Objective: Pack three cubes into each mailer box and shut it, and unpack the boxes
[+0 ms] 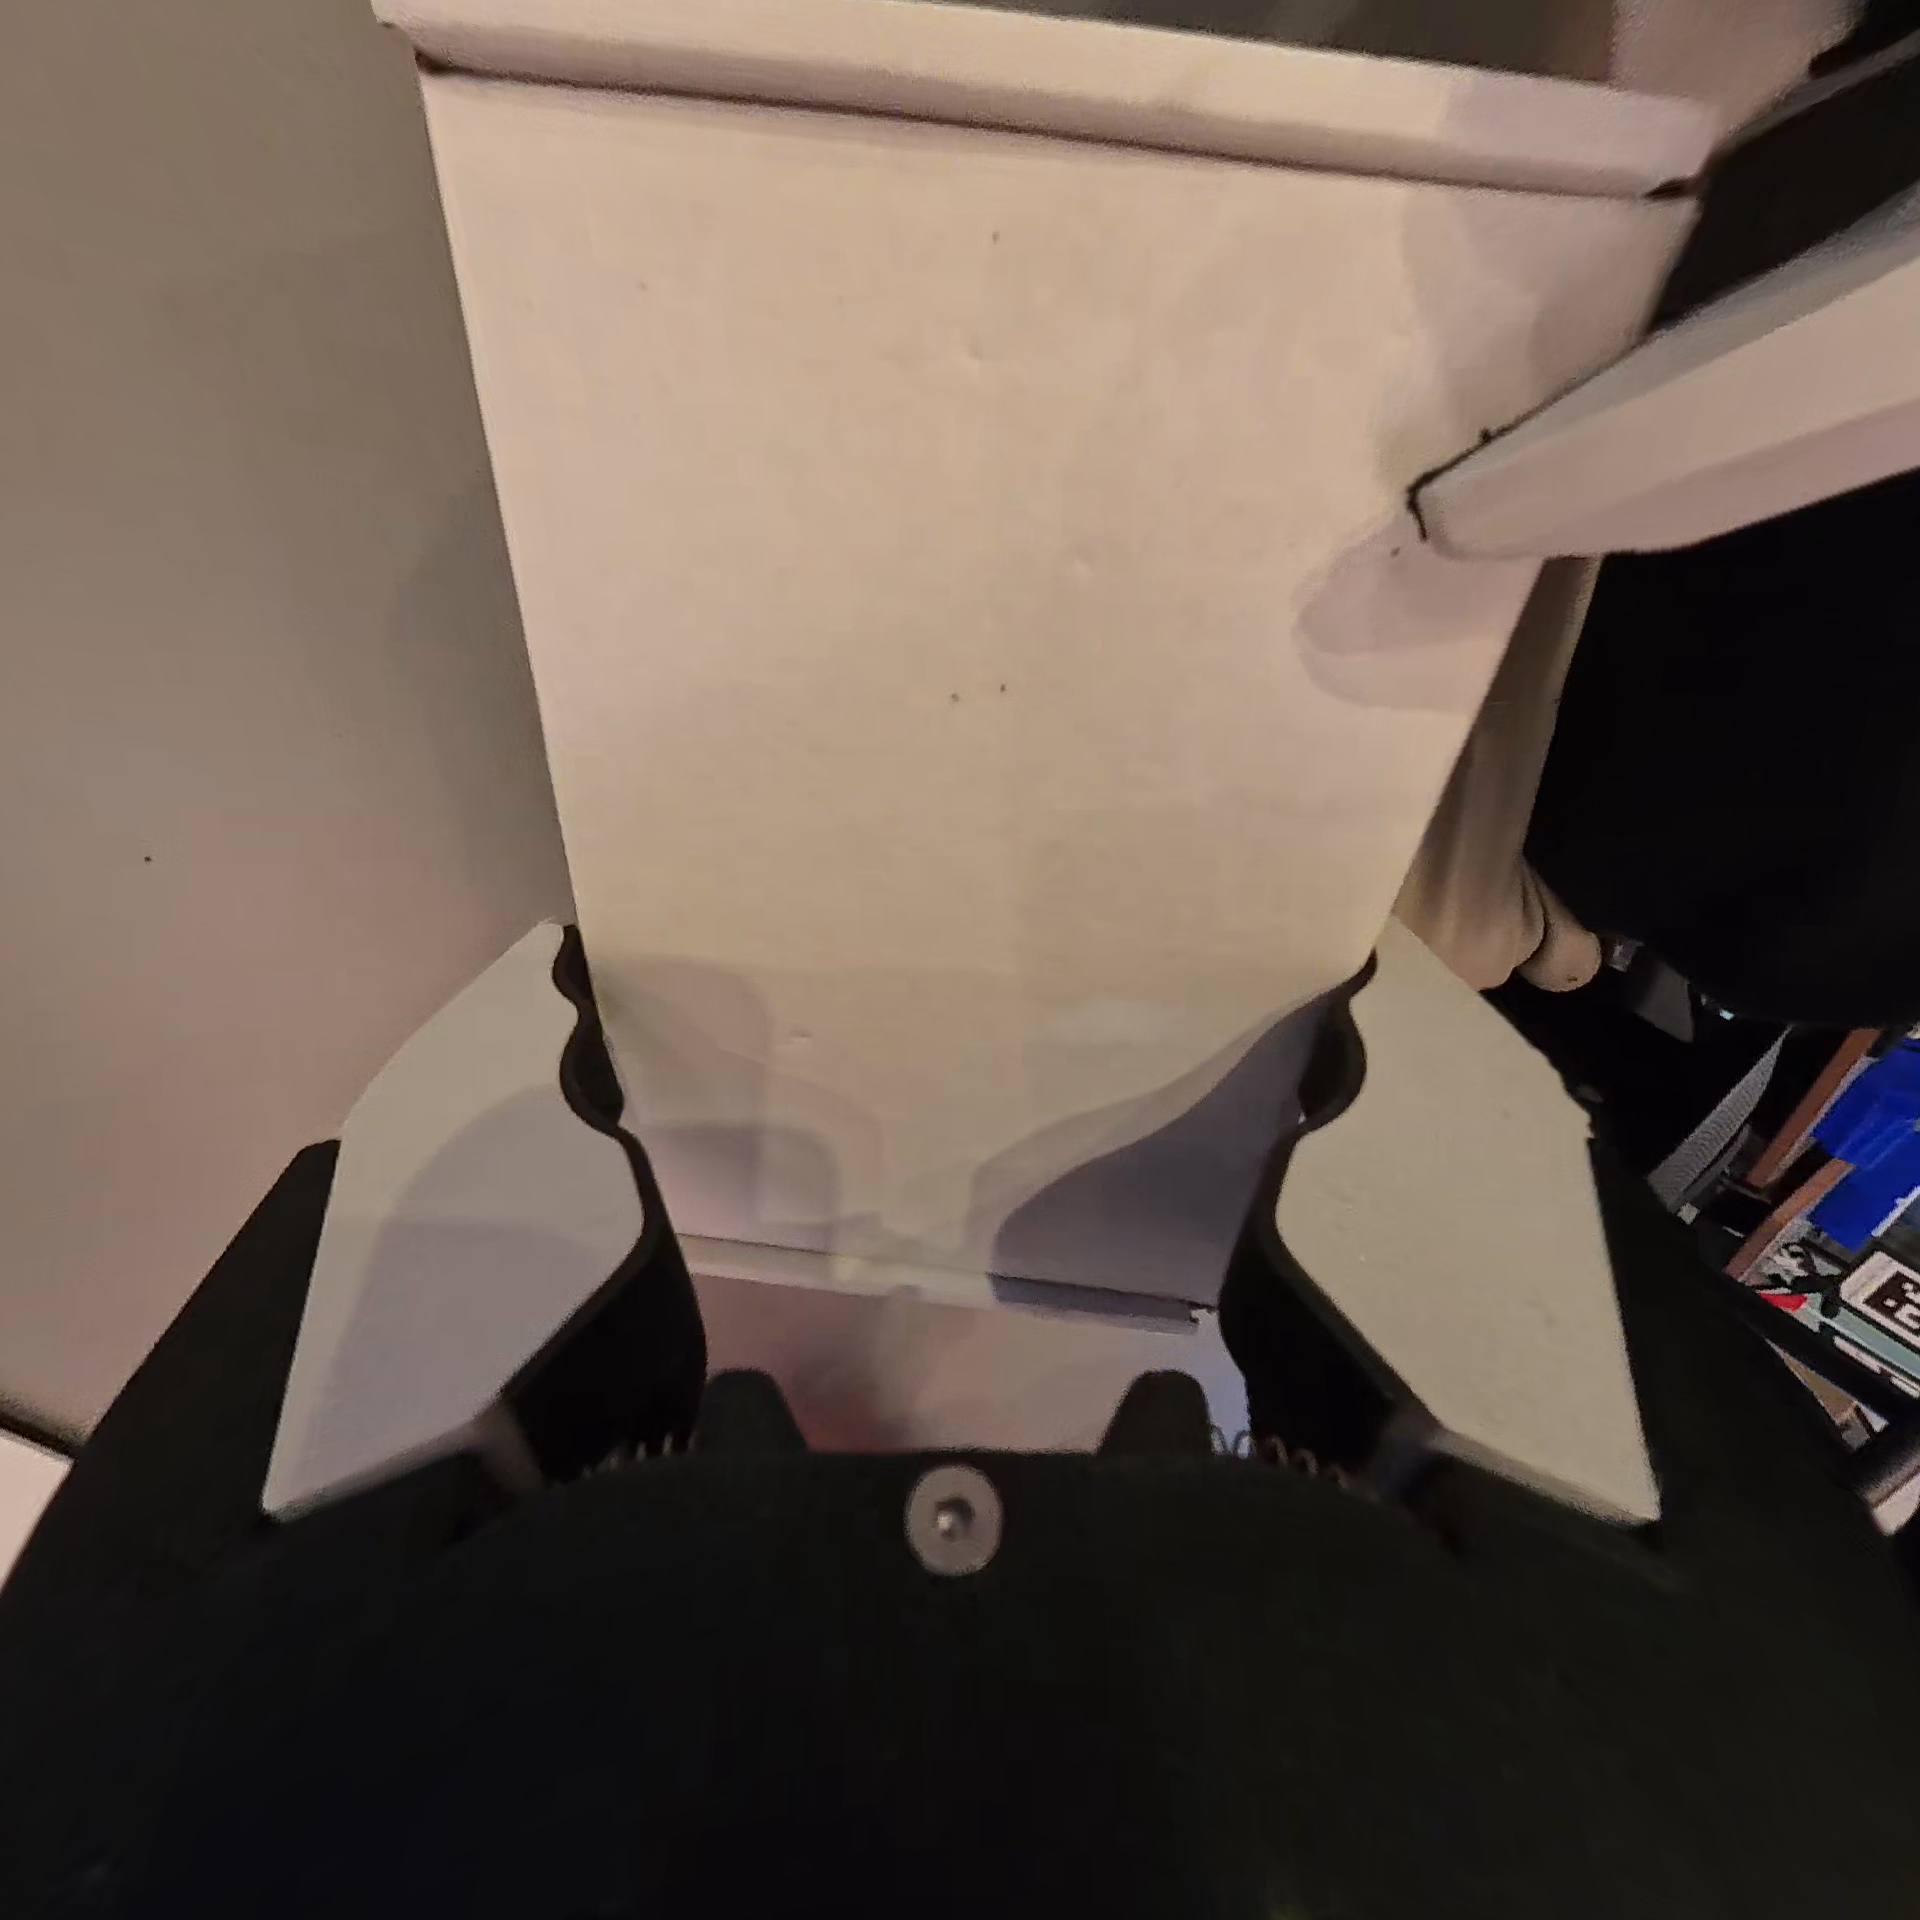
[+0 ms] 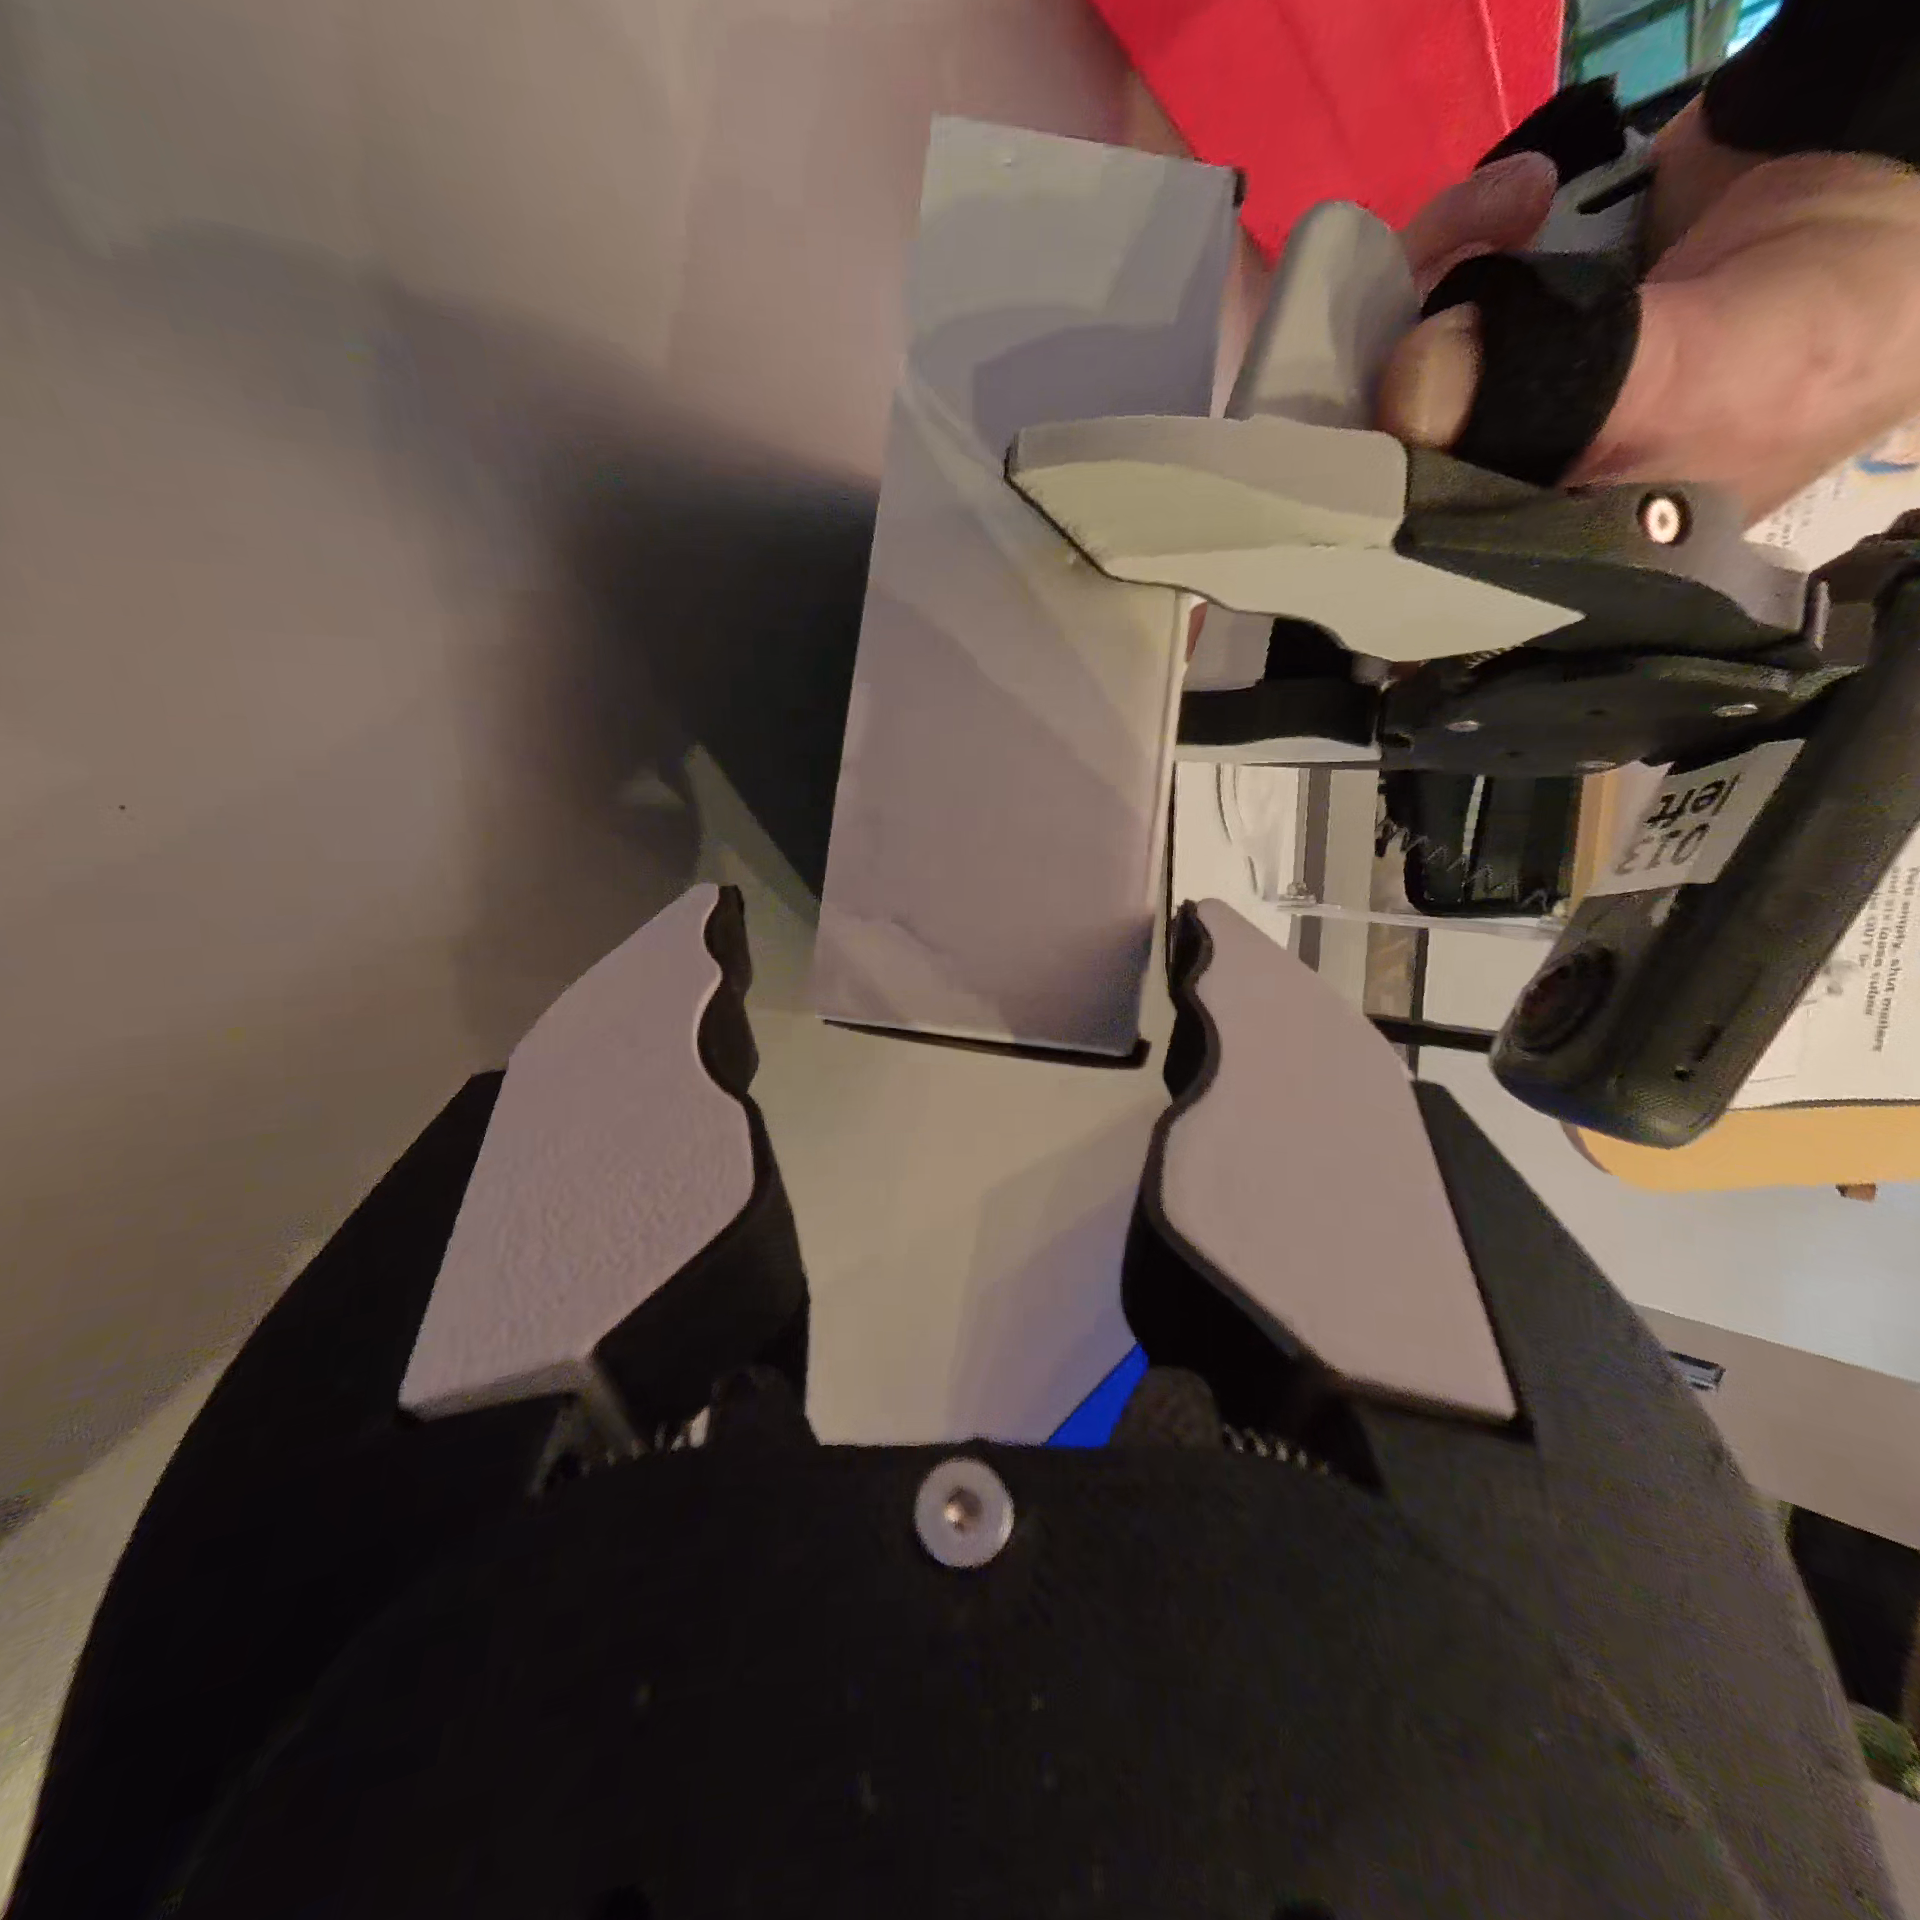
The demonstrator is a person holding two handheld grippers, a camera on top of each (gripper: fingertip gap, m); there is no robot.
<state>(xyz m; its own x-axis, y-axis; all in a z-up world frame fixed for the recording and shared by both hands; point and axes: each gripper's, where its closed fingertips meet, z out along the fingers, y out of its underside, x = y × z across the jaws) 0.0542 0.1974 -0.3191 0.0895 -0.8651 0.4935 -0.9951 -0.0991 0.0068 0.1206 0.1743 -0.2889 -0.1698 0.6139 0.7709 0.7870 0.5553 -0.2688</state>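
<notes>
A white mailer box (image 1: 987, 623) with its lid down fills the left wrist view. My left gripper (image 1: 971, 945) straddles it, both fingers pressed on its side edges. One finger (image 1: 1621, 416) of my right gripper reaches in against the box's upper right corner. In the right wrist view the same box (image 2: 1018, 675) shows as a narrow upright panel between the fingers of my right gripper (image 2: 956, 935), which touch its sides. My left gripper (image 2: 1122, 592) clamps it from the right. A blue sliver (image 2: 1101, 1403) shows under the box; I cannot tell what it is. No cubes are in view.
A grey table surface (image 1: 208, 520) lies to the left. A person's hand (image 2: 1766, 312) holds the left gripper. A red object (image 2: 1299, 104) is at the top. Blue bins and clutter (image 1: 1860, 1122) sit off the right edge. The grippers' ends are close to 8 centimetres from one another.
</notes>
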